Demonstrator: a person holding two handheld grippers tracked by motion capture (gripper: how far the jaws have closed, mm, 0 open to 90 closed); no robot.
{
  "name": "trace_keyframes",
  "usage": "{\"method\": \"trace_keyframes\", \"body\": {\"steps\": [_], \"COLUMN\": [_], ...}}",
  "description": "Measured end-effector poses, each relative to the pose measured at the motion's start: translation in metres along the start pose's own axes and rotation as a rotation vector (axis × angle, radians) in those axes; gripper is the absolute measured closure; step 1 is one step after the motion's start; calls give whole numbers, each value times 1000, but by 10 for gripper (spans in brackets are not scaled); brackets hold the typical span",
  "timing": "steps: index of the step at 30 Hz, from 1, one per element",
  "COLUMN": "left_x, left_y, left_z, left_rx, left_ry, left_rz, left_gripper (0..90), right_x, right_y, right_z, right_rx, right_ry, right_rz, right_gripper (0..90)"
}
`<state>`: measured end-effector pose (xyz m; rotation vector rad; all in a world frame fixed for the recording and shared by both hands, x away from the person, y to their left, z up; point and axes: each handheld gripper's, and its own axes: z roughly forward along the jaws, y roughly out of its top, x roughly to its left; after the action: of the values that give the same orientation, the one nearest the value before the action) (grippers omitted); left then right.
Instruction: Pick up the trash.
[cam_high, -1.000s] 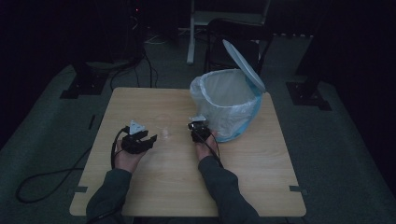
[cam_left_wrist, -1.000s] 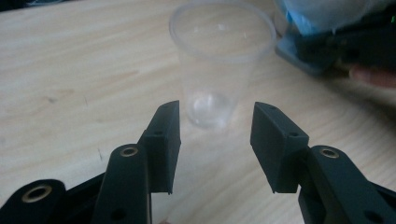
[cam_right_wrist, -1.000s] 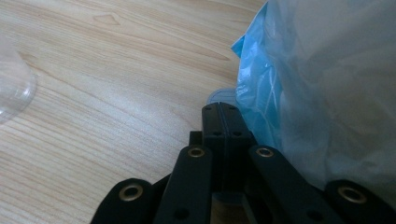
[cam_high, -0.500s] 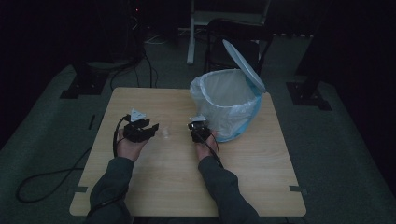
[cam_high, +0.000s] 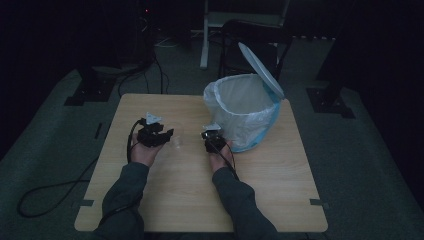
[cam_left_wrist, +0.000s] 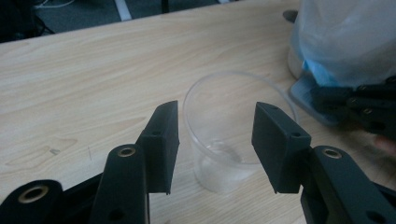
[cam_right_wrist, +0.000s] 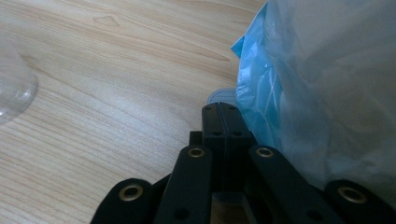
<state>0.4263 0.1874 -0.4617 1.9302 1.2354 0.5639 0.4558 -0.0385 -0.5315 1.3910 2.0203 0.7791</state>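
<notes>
The clear plastic cup (cam_left_wrist: 233, 140) stands upright on the wooden table (cam_high: 260, 185), just in front of the left gripper (cam_left_wrist: 217, 140), whose jaws are open on each side of the cup's rim and have just been opening a little more, with the pads not pressing on it. The right gripper (cam_right_wrist: 225, 122) has its jaws closed together with nothing between them (its tips are just beside the blue-and-white bag of the trash bin (cam_high: 245, 107)). The bin, with its lid (cam_high: 260, 70) raised, stands near the cup on the person's right, and the table between cup and bin is bare wood.
</notes>
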Motion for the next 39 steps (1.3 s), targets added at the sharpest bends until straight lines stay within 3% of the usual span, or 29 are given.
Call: {"method": "trace_keyframes", "body": {"steps": [6, 9, 10, 16, 21, 26, 39], "left_x": [3, 4, 3, -3, -7, -6, -5], "left_y": [-14, -18, -23, -39, -50, -54, -43], "left_z": [1, -1, -4, -12, -14, -11, -21], "left_rx": [24, 34, 42, 63, 76, 77, 12], "left_ry": [-21, -20, -24, -28, -35, -41, -42], "left_rz": [-31, -26, -13, 26, 49, 44, 40], "left_gripper": [549, 593, 662, 857, 867, 869, 872], "right_x": [0, 0, 0, 0, 0, 0, 0], "right_y": [0, 0, 0, 0, 0, 0, -1], "right_z": [0, 0, 0, 0, 0, 0, 0], "right_rx": [-2, -2, -2, -3, -3, -3, -7], "right_ry": [1, 1, 1, 1, 1, 2, 2], "right_rz": [-2, -3, -4, -4, -3, -2, -4], "right_gripper": [900, 900, 900, 900, 900, 900, 900]}}
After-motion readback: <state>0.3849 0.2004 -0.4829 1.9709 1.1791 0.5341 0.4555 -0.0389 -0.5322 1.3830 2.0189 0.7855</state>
